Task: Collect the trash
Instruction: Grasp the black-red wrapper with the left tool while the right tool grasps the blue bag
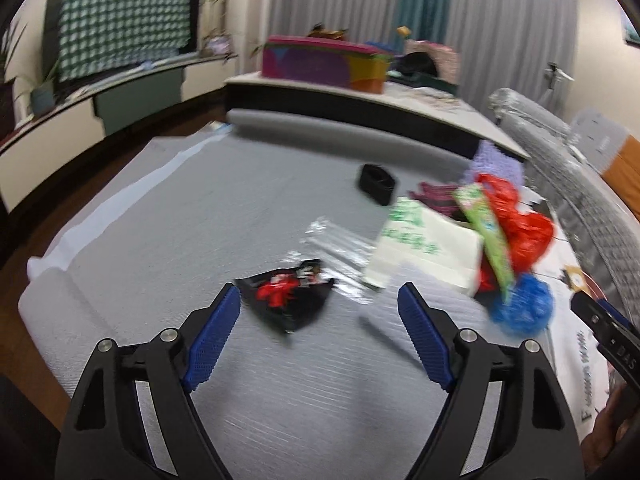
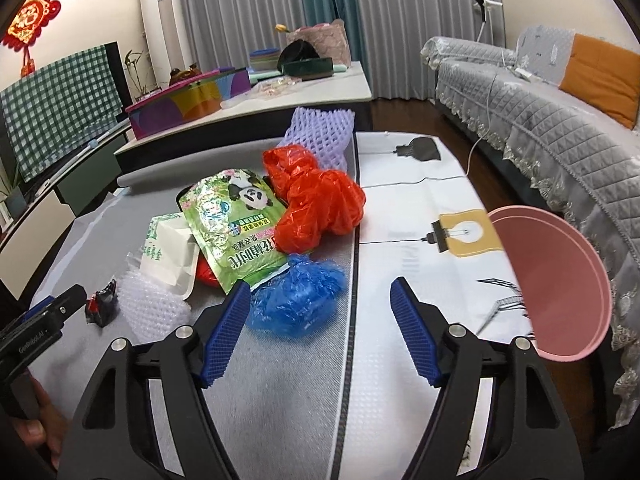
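the left gripper (image 1: 319, 312) has its blue pads spread wide with nothing between them, hanging over the grey mat (image 1: 200, 220). just ahead at twelve o'clock lies a black wrapper (image 1: 286, 296) with red print, blurred beyond reading. beyond it, toward one o'clock, sits a clear bubble sheet (image 1: 336, 250), then a white box (image 1: 428, 246) with green lettering too smeared to read. at two o'clock the rest of the trash is heaped together: a green pouch (image 1: 486, 232), a red plastic bag (image 1: 520, 224) and a blue plastic bag (image 1: 522, 308). a small black item (image 1: 376, 178) lies farther off at one o'clock.

the right gripper (image 2: 321, 312) is likewise wide open and holds nothing. the blue plastic bag (image 2: 298, 300) touches its left pad at eleven o'clock. behind it the green pouch (image 2: 236, 220) shows a panda and chinese writing, leaning on the white box (image 2: 170, 256), beside the red plastic bag (image 2: 320, 204). purple foam netting (image 2: 322, 134) lies behind. a pink basin (image 2: 560, 280) stands at three o'clock. the other gripper's body at nine o'clock reads "genrobot.ai".
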`<state>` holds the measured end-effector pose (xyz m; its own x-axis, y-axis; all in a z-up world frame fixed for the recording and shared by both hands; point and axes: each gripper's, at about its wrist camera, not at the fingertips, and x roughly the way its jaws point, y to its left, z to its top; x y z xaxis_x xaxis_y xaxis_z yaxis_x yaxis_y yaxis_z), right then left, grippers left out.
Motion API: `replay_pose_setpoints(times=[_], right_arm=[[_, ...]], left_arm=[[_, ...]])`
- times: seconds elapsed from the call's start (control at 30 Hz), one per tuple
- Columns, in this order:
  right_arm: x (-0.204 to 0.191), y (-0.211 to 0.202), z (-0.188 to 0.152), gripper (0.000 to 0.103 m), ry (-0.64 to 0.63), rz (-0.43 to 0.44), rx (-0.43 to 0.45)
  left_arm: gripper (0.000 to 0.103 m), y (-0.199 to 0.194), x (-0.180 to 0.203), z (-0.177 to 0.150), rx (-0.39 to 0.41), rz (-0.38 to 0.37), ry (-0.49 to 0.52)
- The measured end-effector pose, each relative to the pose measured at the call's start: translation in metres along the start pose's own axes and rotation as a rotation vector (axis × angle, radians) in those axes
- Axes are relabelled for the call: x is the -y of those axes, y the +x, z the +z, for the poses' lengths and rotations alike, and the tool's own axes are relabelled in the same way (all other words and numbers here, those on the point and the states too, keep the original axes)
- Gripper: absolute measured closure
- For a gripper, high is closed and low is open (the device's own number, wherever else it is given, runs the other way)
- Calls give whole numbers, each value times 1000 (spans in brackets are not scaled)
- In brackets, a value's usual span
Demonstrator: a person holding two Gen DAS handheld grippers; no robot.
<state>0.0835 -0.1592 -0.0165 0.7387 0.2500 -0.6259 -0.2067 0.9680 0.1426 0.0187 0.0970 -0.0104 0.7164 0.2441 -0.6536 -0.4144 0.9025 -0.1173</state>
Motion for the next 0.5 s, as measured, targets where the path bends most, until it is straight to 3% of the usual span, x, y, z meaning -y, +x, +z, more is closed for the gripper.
replay_pose_setpoints(times=[0.27, 0.5], right_arm=[[-8, 27, 2, 31, -8, 18, -53], [-6, 40, -1, 36, -3, 14, -97]], left_arm=[[25, 32, -19, 5, -85, 41, -79], [25, 48, -22, 6, -139, 67, -91]])
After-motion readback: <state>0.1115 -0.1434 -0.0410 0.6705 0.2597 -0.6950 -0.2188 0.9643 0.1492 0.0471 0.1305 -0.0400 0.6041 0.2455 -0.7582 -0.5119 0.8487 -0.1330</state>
